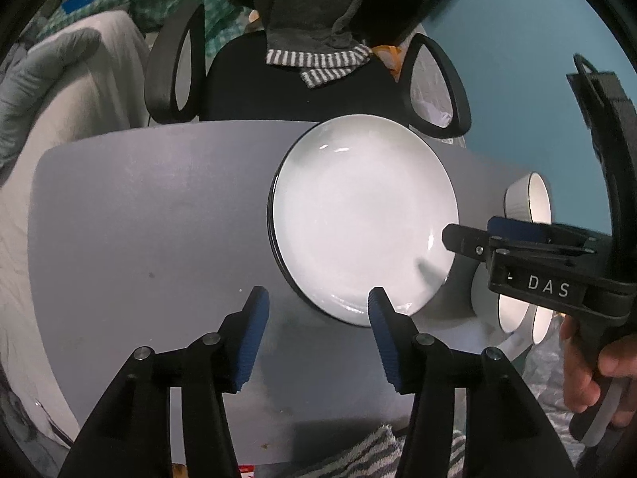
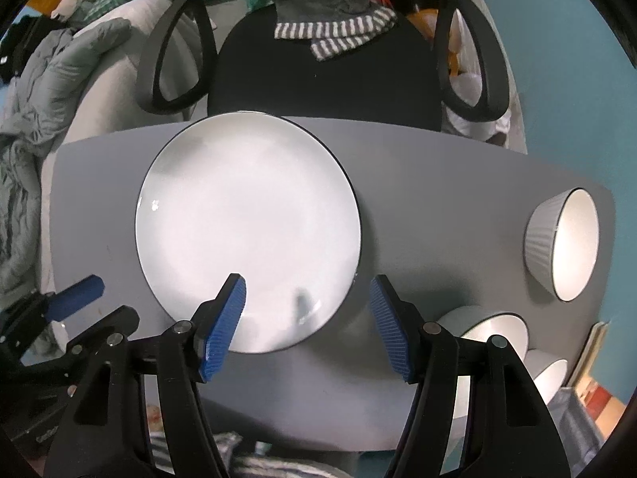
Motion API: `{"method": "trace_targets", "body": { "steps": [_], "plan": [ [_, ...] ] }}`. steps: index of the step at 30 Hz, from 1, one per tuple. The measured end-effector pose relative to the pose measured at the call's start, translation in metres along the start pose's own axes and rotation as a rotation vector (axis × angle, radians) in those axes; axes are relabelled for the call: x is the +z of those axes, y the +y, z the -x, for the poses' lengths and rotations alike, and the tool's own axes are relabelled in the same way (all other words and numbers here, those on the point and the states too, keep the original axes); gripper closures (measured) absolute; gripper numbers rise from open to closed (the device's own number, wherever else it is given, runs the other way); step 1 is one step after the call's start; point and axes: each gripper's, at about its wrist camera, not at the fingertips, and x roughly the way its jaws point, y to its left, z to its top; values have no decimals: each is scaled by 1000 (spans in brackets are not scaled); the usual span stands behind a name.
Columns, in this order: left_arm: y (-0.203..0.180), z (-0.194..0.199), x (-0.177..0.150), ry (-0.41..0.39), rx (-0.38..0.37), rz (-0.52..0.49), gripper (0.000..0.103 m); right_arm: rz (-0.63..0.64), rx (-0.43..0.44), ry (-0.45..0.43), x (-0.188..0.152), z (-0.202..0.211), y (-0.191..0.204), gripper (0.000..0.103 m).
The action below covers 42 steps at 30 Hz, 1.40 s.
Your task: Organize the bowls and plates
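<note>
A stack of white plates with dark rims (image 1: pixel 364 219) lies on the grey table (image 1: pixel 151 219); it also shows in the right wrist view (image 2: pixel 247 227). My left gripper (image 1: pixel 318 302) is open and empty, just short of the stack's near edge. My right gripper (image 2: pixel 306 290) is open and empty, over the stack's near right edge; it shows in the left wrist view (image 1: pixel 469 235) from the right. A white ribbed bowl (image 2: pixel 561 245) stands at the right. Two more white bowls (image 2: pixel 493 326) stand near the front right corner, partly hidden.
A black office chair (image 2: pixel 326 79) with striped cloth over its back stands behind the table. Bedding (image 2: pixel 59 91) lies at the left. The table's left half (image 1: pixel 151 219) is bare. A teal wall (image 1: pixel 509 59) is at the right.
</note>
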Motion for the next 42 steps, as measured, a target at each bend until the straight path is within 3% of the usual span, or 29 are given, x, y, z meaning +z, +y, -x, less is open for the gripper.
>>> {"method": "trace_targets", "body": {
  "steps": [20,28,42],
  "plan": [
    [-9,37,-31,-96,63,-113,49,25,-49,-109,-39,42,10,39],
    [-6,54,-39,-127,47,-119,49,-20,-44,-136,-58,53,9,39],
    [-22,57,-43,-116,11,-185,49,-124,-67,-144,-86,68,-18,39]
  ]
}}
